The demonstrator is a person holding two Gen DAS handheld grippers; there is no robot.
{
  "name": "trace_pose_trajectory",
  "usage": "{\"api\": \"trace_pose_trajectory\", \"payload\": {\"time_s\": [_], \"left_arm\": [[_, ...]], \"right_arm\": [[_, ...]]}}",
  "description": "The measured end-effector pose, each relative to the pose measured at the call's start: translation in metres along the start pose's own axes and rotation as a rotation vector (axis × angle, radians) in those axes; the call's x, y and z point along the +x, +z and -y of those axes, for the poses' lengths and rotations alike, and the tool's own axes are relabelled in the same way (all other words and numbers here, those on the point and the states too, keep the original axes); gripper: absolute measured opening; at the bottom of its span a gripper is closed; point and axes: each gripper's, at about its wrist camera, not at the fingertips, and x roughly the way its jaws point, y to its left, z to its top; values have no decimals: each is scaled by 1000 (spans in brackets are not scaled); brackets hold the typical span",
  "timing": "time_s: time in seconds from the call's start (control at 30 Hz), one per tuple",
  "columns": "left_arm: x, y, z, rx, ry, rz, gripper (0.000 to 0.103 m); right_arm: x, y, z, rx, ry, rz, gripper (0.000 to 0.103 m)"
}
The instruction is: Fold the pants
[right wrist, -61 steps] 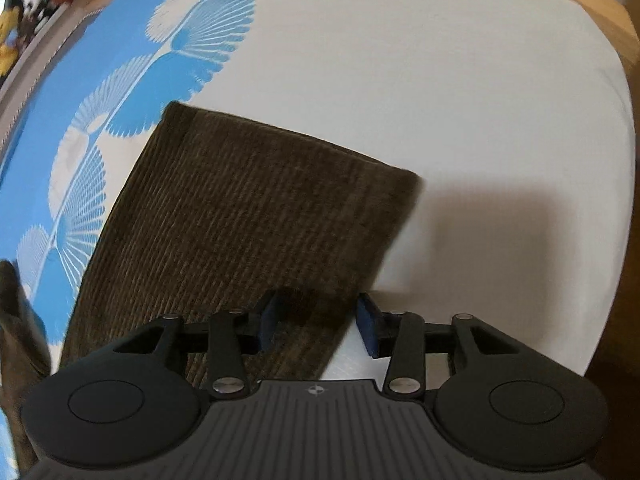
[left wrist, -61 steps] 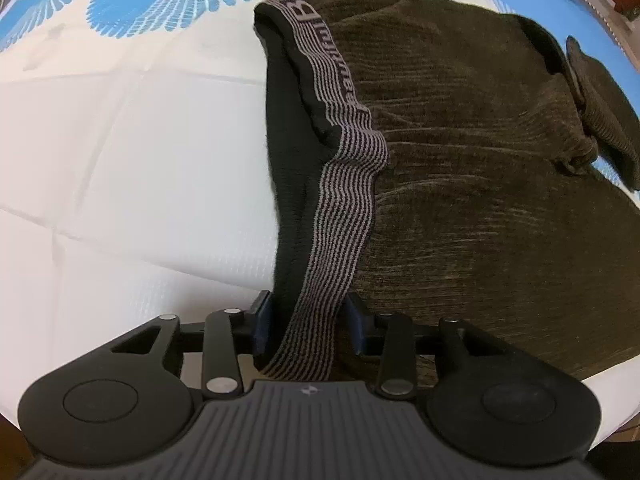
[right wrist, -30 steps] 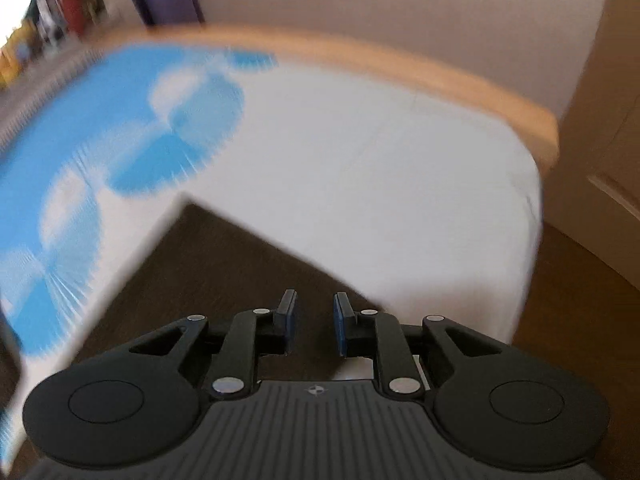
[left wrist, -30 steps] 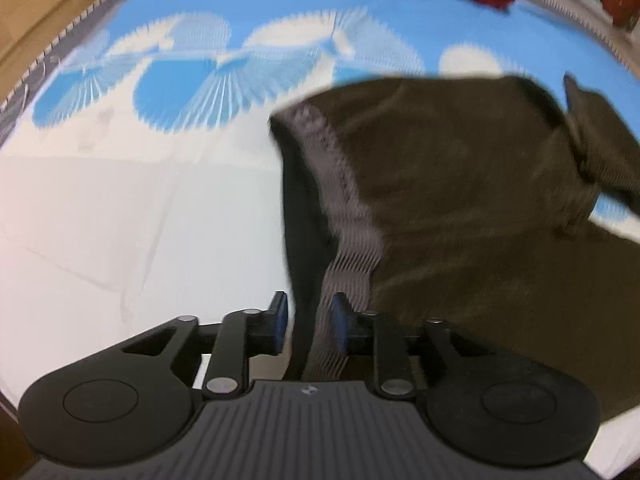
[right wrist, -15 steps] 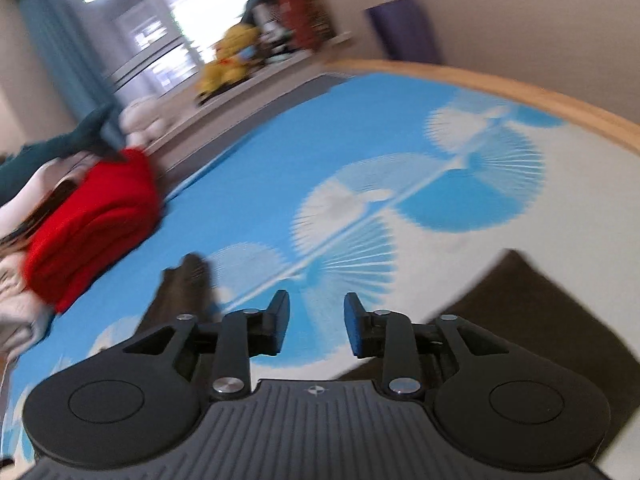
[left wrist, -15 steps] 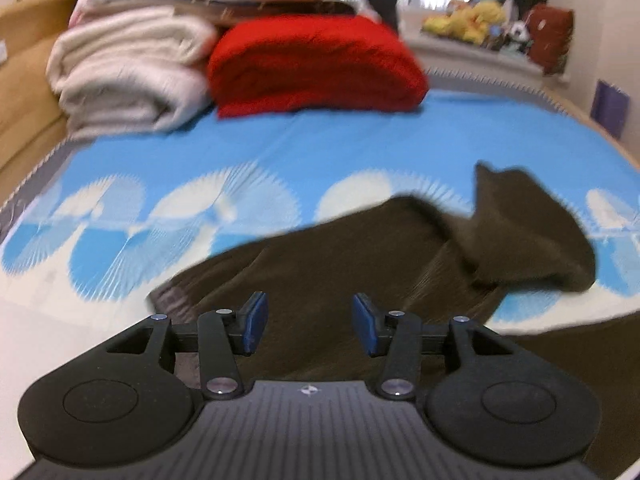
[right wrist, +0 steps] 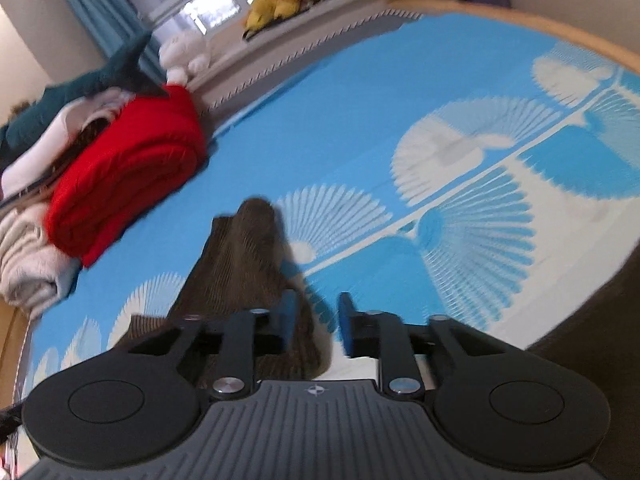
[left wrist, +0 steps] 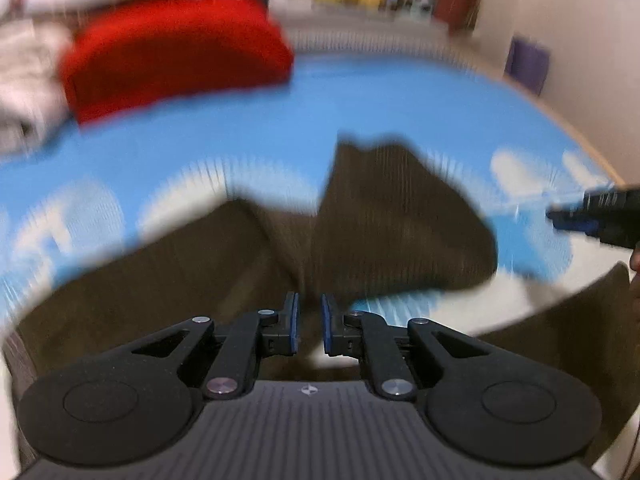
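Both grippers are lifting off the cloth they were working two seconds ago, the left from the striped waistband and the right from the leg hem, and both cameras are now tilting up toward the far end of the bed. Left gripper [left wrist: 308, 322] is hanging over the brown pants [left wrist: 248, 256] with its fingers [left wrist: 291, 322] standing at a narrow gap, nothing between them as far as the blur allows. Right gripper [right wrist: 316, 326] is showing its fingers [right wrist: 347, 326] wider apart and empty, with only a bunched ridge of the pants [right wrist: 244, 260] rising just ahead and left of it.

Those pants are lying spread on the blue fan-patterned bed cover [left wrist: 360, 104], long axis running across the left wrist view, one folded-up flap standing ahead and right of the left fingers. Judging by this, the left gripper is nearer that flap, and the next grasp is likely turning on reaching forward and slightly right. A red folded blanket [right wrist: 128, 172] is sitting well apart, at the far end.
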Motion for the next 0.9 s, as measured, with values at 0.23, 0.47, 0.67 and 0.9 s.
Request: {"api": "trace_pose_trajectory", "payload": {"time_s": [0.23, 0.47, 0.67, 0.9], "left_arm": [[66, 8, 14, 88, 13, -90, 39], [89, -4, -1, 56, 32, -173, 55], [104, -12, -7, 110, 84, -220, 11], [63, 14, -60, -141, 159, -162, 7]], "right_arm": [[47, 5, -8, 29, -12, -66, 21], [87, -3, -16, 13, -30, -156, 46], [103, -9, -30, -6, -59, -166, 17], [16, 26, -67, 54, 21, 171, 8]]}}
